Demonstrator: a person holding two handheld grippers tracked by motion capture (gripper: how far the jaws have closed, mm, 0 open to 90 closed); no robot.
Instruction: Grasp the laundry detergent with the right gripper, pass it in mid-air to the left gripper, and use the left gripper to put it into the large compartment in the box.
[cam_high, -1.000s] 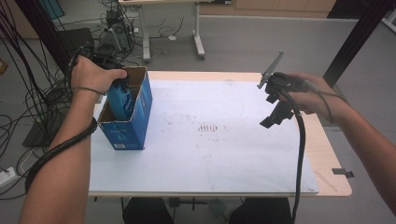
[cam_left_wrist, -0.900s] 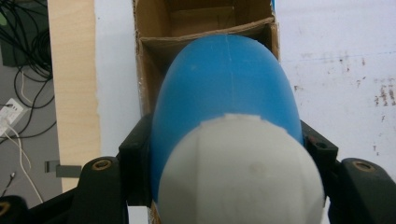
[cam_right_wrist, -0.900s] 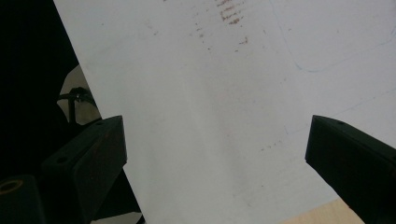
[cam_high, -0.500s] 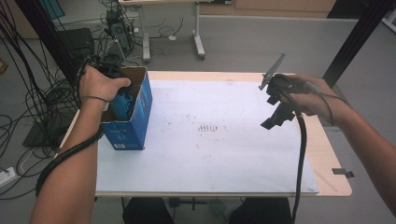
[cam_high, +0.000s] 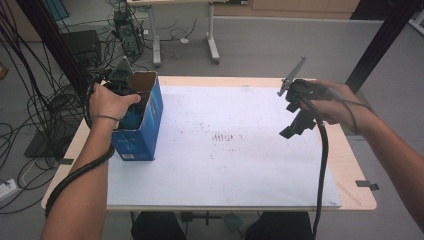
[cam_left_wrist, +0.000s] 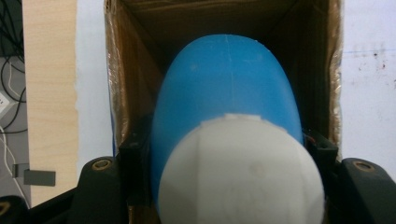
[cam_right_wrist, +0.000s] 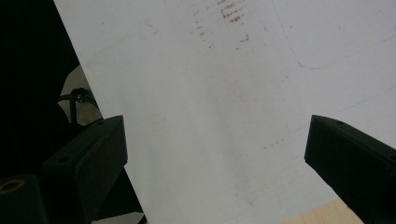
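Now, high view: your left claw (cam_high: 131, 102) sits at the mouth of the open blue box (cam_high: 145, 131), which stands upright at the table's (cam_high: 240, 200) left edge on the white sheet (cam_high: 240, 165). A bit of blue shows inside the box under your left hand (cam_high: 107, 102). Lower straight down and keep the wrist vertical so the load doesn't scrape the cardboard walls. Don't let go until it looks seated, since a drop could tip the box. Your right claw (cam_high: 296, 116) hovers over the right side of the table, well apart from the box; leave it there or use it to steady the box wall.

Left gripper view: the left claw is clamped on a blue bottle (cam_left_wrist: 226, 93), one jaw pressing each flank just below the white cap (cam_left_wrist: 240, 170). The bottle points bottom-first into the box, brown walls around it on all sides. It looks roughly centred, with a little more room on the right. Smooth rounded plastic body, faint seam down the middle, matte faceted cap. Probably slippery, so hold the squeeze.

Right gripper view: the right claw (cam_right_wrist: 215, 154) is spread wide with nothing between the jaws, over the stained white sheet.
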